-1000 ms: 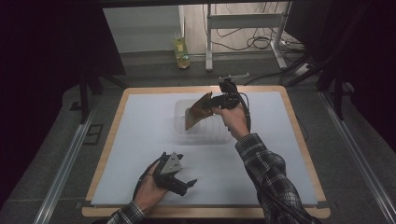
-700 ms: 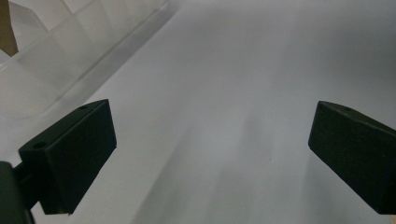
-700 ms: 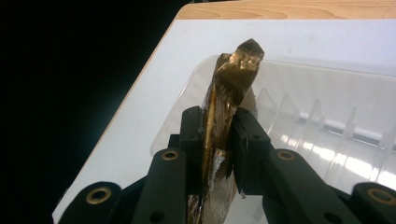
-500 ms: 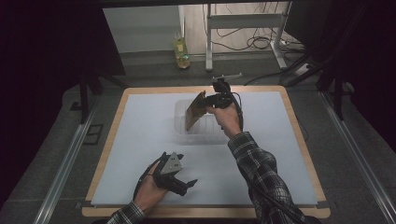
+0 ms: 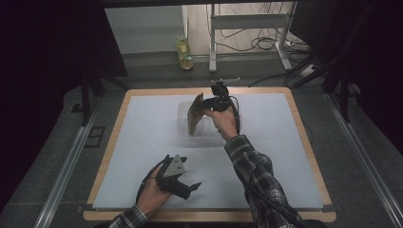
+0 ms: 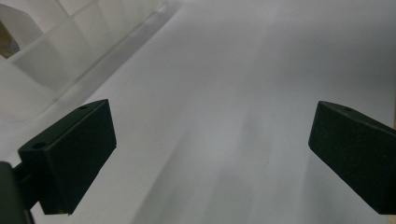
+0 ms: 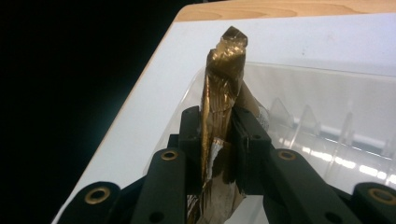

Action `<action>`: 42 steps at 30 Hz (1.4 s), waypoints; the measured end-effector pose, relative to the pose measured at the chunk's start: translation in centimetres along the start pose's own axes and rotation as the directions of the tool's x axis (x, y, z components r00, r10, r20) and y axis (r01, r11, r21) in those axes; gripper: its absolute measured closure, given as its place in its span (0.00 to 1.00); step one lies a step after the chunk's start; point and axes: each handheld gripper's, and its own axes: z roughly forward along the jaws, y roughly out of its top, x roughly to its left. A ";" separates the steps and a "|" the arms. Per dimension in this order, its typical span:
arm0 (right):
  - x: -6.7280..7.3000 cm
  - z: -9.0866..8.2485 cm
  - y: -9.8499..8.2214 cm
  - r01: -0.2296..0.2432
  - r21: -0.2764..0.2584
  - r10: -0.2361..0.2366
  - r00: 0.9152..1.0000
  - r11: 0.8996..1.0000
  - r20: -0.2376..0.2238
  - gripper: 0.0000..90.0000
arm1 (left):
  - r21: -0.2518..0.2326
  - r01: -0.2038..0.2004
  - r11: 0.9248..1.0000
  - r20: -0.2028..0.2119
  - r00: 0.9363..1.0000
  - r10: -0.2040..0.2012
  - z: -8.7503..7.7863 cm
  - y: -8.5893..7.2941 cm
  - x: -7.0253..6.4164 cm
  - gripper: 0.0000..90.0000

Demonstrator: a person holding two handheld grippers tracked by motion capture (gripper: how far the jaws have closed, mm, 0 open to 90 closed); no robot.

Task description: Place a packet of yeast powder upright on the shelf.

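Wrapper (image 5: pixel 195 114) over clear divided tray (image 5: pixel 185 130)

the room is dim, dark at both sides of the high view, and the white sheet on the counter (image 5: pixel 142 142) is the brightest patch, lit softly from above. shadows under the hands are faint and short. the high view is a little grainy, with straight rails bowing slightly near the corners. in the left gripper view the sheet glows pale grey, with soft streaks of shadow running along it, and the near black pads (image 6: pixel 70 163) are blurred. in the right gripper view the left side is pure black; the crumpled gold foil wrapper (image 7: pixel 224 93) catches warm glints, and the clear plastic tray (image 7: pixel 327 121) shows small white glare spots.
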 end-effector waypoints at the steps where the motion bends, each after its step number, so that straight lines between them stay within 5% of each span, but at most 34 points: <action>1: -0.1 0.0 0.0 0.001 -0.004 -0.001 1.000 1.000 -0.001 0.83 | 0.001 -0.002 1.000 -0.001 1.000 0.002 0.0 0.0 0.0 0.01; 8: -1.1 0.0 0.1 -0.031 -0.016 0.031 0.999 0.999 -0.013 0.78 | -0.002 0.006 1.000 -0.002 1.000 -0.006 0.0 -0.1 0.1 0.01; 14: -0.5 0.5 0.0 0.011 0.002 -0.011 1.000 1.000 0.009 0.56 | -0.007 0.012 1.000 -0.002 1.000 -0.012 -0.2 -0.2 0.3 0.01; 19: -0.4 0.5 0.0 0.020 0.029 -0.019 1.000 0.999 -0.009 0.49 | 0.001 -0.003 1.000 0.006 1.000 0.003 0.0 -0.1 0.1 0.01; 31: 0.3 -0.2 -0.3 0.143 0.056 -0.144 0.989 0.988 0.018 0.33 | 0.003 -0.010 1.000 0.014 1.000 0.010 0.1 -0.1 0.0 0.01; 35: 0.7 -0.6 -0.6 0.203 0.053 -0.205 0.979 0.978 0.021 0.30 | 0.006 -0.016 1.000 0.017 1.000 0.016 0.1 -0.1 0.0 0.01; 41: 1.6 -1.3 -1.2 0.333 0.065 -0.337 0.939 0.941 0.068 0.25 | 0.008 -0.018 1.000 0.016 1.000 0.018 0.1 -0.1 0.0 0.01; 42: 1.6 -1.3 -1.2 0.333 0.065 -0.337 0.939 0.941 0.068 0.25 | 0.008 -0.018 1.000 0.016 1.000 0.018 0.1 -0.1 0.0 0.01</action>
